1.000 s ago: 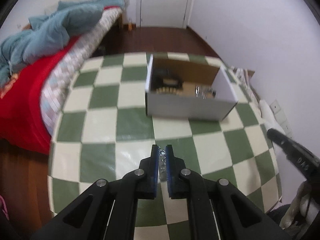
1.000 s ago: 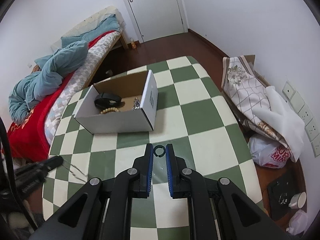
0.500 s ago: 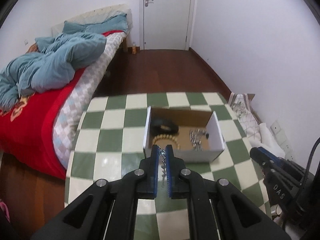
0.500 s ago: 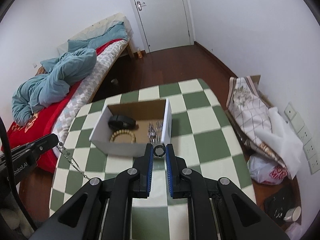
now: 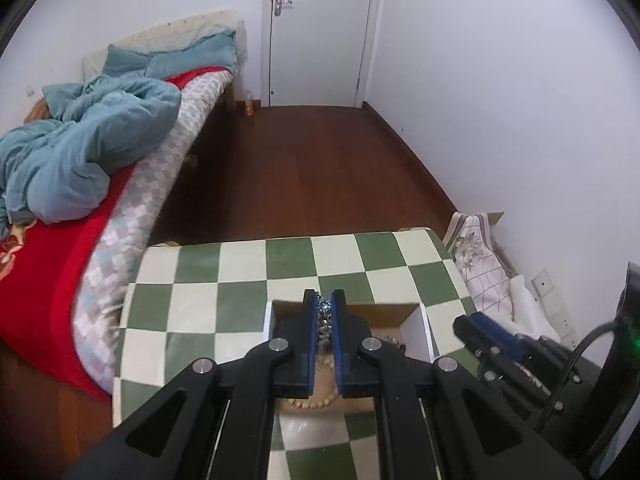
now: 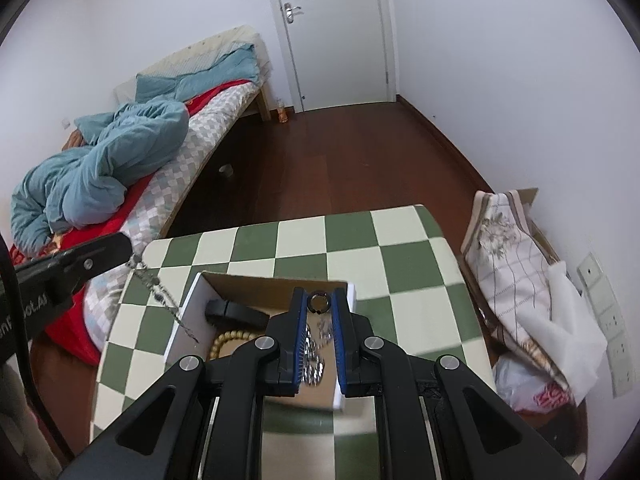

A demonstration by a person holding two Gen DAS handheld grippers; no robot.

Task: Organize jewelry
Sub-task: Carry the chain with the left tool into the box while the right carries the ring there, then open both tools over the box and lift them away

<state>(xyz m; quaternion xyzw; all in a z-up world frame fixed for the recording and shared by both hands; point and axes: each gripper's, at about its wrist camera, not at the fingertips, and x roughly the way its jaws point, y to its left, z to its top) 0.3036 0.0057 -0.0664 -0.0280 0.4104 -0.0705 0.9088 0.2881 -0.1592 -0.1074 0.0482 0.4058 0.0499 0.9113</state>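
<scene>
My left gripper (image 5: pixel 324 305) is shut on a silver chain (image 5: pixel 323 320) that hangs between its fingers, above the white cardboard box (image 5: pixel 424 332). In the right wrist view the chain (image 6: pixel 160 296) dangles from the left gripper (image 6: pixel 130 254) down to the box's left wall (image 6: pixel 182 328). My right gripper (image 6: pixel 319 302) is shut on a small dark ring (image 6: pixel 319 303), held above the box. Inside lie a black band (image 6: pixel 236 312), a wooden bead bracelet (image 6: pixel 228 340) and silver jewelry (image 6: pixel 314 354).
The box stands on a green and cream checkered table (image 6: pixel 360 248). A bed (image 6: pixel 120 184) with a blue blanket lies left. Patterned cloth and bags (image 6: pixel 516 276) sit by the wall at right. A white door (image 6: pixel 332 32) is at the back.
Both grippers have risen and moved forward over the box, each still holding its piece. The chain now hangs at the box's left side.
</scene>
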